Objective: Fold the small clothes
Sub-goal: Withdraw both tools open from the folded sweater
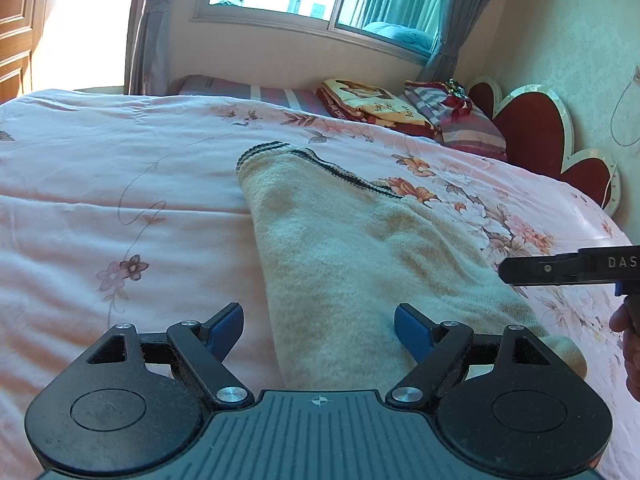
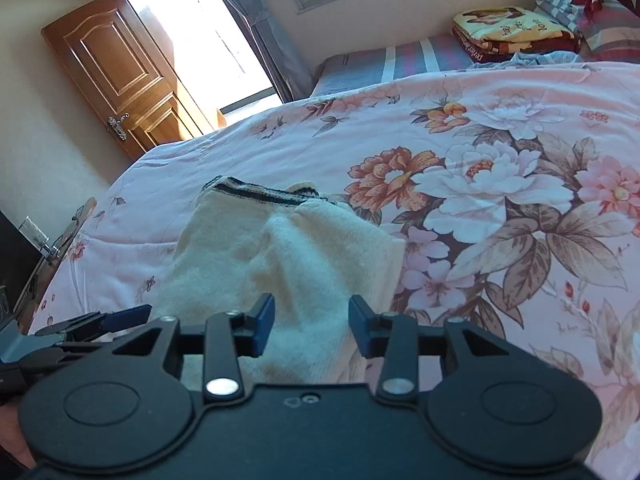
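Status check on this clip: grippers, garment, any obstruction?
Left gripper open, right gripper open, neither gripping. Cream sweater folded lengthwise on floral bedspread, striped hem at far end. Nothing blocking; folded blankets well beyond it.

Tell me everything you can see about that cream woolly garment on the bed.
The cream garment looks like soft, fuzzy knit, with a ribbed band striped in dark lines at its far end. It lies folded lengthwise into a long, slightly rumpled strip on the pink floral bedspread. The left gripper and right gripper are at its near end, both open, gripping nothing.
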### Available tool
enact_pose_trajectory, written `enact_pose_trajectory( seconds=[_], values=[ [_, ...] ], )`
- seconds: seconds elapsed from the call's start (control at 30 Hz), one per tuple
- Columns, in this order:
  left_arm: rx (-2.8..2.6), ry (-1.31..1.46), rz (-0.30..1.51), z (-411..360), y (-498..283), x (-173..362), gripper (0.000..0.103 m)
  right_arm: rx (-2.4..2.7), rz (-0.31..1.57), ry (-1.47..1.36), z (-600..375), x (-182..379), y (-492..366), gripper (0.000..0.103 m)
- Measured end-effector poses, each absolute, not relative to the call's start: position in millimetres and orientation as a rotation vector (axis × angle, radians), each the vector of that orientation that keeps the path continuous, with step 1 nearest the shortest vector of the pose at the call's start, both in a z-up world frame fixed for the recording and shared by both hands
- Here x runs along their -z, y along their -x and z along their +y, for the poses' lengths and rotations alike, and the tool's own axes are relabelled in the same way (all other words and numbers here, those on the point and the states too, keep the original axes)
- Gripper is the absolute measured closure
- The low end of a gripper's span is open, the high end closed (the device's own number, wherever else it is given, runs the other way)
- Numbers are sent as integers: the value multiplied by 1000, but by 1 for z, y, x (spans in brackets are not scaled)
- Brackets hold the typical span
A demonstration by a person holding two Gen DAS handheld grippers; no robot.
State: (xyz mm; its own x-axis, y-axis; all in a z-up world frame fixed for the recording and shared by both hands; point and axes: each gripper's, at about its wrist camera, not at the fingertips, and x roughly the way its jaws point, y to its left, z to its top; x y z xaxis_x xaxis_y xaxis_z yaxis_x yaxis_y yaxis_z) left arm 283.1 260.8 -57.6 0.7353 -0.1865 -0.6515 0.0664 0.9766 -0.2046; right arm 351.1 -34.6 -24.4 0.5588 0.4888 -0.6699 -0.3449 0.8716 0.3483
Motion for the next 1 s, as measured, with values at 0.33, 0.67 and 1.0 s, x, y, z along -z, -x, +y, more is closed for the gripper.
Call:
enact_pose_trajectory(
  seconds=[0.33,0.67,1.0],
  values=[
    [15,133,696,250,-200,29,0,-435,784,-133,-50,4,-265,25],
    [-22,168,677,211,-119,-3,0,-421,737,-50,-71,-24,-174,3],
    [-26,125,613,163,-11,-39,0,-389,643,-1,-98,-59,-65,1]
  ],
)
